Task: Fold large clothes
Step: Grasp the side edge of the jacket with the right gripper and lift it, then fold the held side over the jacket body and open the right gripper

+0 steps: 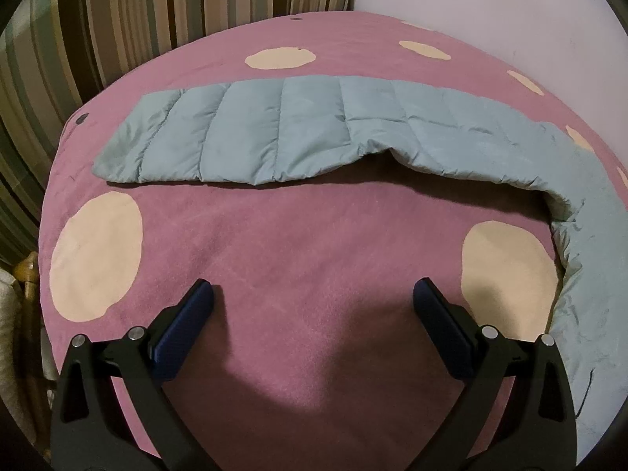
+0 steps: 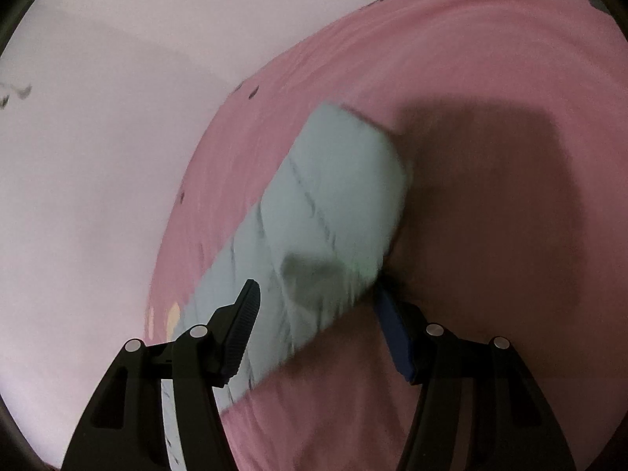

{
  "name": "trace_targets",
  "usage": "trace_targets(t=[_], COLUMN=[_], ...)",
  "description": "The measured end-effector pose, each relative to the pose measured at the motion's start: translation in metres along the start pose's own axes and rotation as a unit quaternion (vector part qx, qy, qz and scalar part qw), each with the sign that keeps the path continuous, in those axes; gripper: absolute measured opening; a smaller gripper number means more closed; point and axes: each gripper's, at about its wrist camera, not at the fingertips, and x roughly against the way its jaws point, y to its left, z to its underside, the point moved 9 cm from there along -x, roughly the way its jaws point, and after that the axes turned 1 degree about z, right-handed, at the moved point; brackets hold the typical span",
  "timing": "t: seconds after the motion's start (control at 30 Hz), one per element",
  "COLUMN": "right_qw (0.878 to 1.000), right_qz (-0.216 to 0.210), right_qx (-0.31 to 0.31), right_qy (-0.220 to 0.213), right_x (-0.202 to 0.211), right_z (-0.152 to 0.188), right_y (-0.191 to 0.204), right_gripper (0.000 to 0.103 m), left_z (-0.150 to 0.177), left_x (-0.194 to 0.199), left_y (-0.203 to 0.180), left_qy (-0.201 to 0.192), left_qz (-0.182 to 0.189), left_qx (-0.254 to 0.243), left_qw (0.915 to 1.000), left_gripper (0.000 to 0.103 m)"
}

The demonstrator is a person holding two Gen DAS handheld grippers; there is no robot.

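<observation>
A light blue quilted puffer garment [image 1: 298, 129] lies as a long folded strip across the far part of a pink blanket [image 1: 298, 243] with cream dots. Its right end curves down toward the near right [image 1: 596, 274]. My left gripper [image 1: 314, 294] is open and empty, hovering above bare blanket in front of the garment. In the right wrist view, my right gripper [image 2: 314, 298] is open with its jaws on either side of the garment's blurred strip [image 2: 325, 212]; the jaws stand wide and do not pinch it.
A striped cushion or sofa back [image 1: 165, 11] stands behind the bed at the left. A pale wall [image 1: 490, 8] is at the back right. A wicker piece [image 1: 27, 274] shows past the blanket's left edge.
</observation>
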Motion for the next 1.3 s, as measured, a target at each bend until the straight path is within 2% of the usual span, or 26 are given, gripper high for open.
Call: trace_targets(t=[0.1, 0.17, 0.2, 0.27, 0.33, 0.47, 0.6, 0.73, 0.8, 1.03, 1.17, 1.2, 1.3], right_qw=[1.000, 1.000, 0.999, 0.998, 0.998, 0.994, 0.985, 0.969, 0.958, 0.918, 0.892, 0.888, 0.866], right_qz=[-0.006, 0.000, 0.012, 0.030, 0.024, 0.011, -0.017, -0.062, -0.085, -0.128, -0.141, -0.142, -0.140], right_qx=[0.001, 0.008, 0.014, 0.027, 0.036, 0.091, 0.160, 0.236, 0.275, 0.373, 0.420, 0.427, 0.464], right_qy=[-0.019, -0.029, -0.034, -0.039, -0.038, -0.054, -0.058, -0.037, -0.014, 0.048, 0.085, 0.092, 0.123], right_x=[-0.006, -0.009, -0.010, -0.013, -0.014, 0.002, 0.014, 0.015, 0.010, -0.018, -0.032, -0.028, -0.032], right_z=[-0.006, -0.007, -0.006, -0.005, -0.007, -0.001, 0.029, 0.085, 0.124, 0.245, 0.316, 0.327, 0.392], right_y=[0.001, 0.004, 0.005, 0.007, 0.014, 0.050, 0.115, 0.197, 0.240, 0.338, 0.368, 0.362, 0.363], right_gripper=[0.060, 0.055, 0.050, 0.023, 0.010, 0.007, 0.007, 0.006, 0.006, 0.006, 0.007, 0.006, 0.006], left_z=[0.002, 0.002, 0.002, 0.002, 0.002, 0.002, 0.003, 0.004, 0.003, 0.004, 0.004, 0.004, 0.005], left_x=[0.001, 0.001, 0.000, 0.000, -0.001, -0.002, -0.003, -0.004, -0.004, -0.004, -0.005, -0.005, -0.005], left_y=[0.001, 0.001, 0.001, 0.001, 0.001, 0.002, 0.001, 0.002, 0.002, 0.001, 0.001, 0.001, 0.002], left_qy=[0.000, 0.000, 0.001, 0.001, 0.002, 0.004, 0.005, 0.005, 0.005, 0.005, 0.005, 0.005, 0.005], left_qz=[-0.004, -0.004, -0.004, -0.005, -0.006, -0.007, -0.011, -0.011, -0.011, -0.010, -0.009, -0.009, -0.009], left_qx=[-0.002, -0.002, -0.002, -0.003, -0.004, -0.006, -0.009, -0.009, -0.009, -0.009, -0.008, -0.008, -0.008], left_qw=[1.0000, 1.0000, 1.0000, 1.0000, 1.0000, 1.0000, 0.9999, 0.9999, 0.9999, 0.9999, 0.9999, 0.9999, 0.9999], left_gripper=[0.101, 0.101, 0.101, 0.101, 0.101, 0.101, 0.101, 0.101, 0.101, 0.101, 0.101, 0.101, 0.101])
